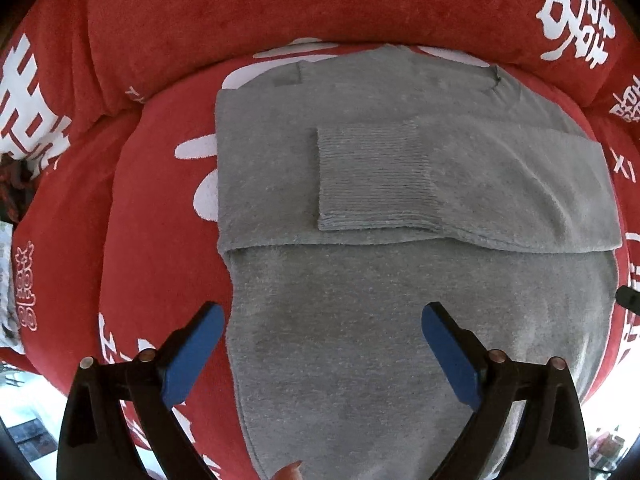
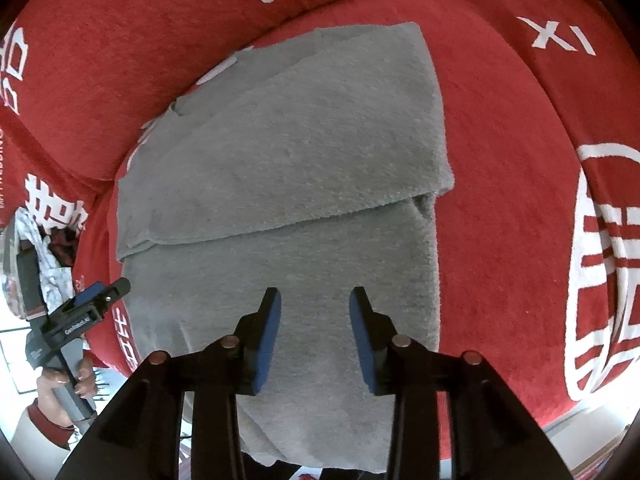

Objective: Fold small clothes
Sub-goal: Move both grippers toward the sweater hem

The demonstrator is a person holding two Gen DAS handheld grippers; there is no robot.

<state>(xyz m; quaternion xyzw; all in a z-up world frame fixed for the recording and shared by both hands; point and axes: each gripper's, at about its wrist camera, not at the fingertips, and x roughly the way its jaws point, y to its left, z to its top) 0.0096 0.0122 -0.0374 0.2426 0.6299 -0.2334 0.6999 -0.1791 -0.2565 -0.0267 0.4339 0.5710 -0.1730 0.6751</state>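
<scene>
We cannot see the bottom of the gray sweater (image 1: 340, 340); it runs off the picture at 6 o'clock in both views. Its folded sleeve (image 1: 460, 184) hides what lies under it. At 9 o'clock in the right view, clutter (image 2: 52, 248) is too small to tell. The white letters (image 2: 600, 272) at 3 o'clock get cut off.

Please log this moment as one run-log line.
left gripper: open, empty | right gripper: open, empty | grey knitted sweater: sleeve folded across | red lettered sofa cover
</scene>
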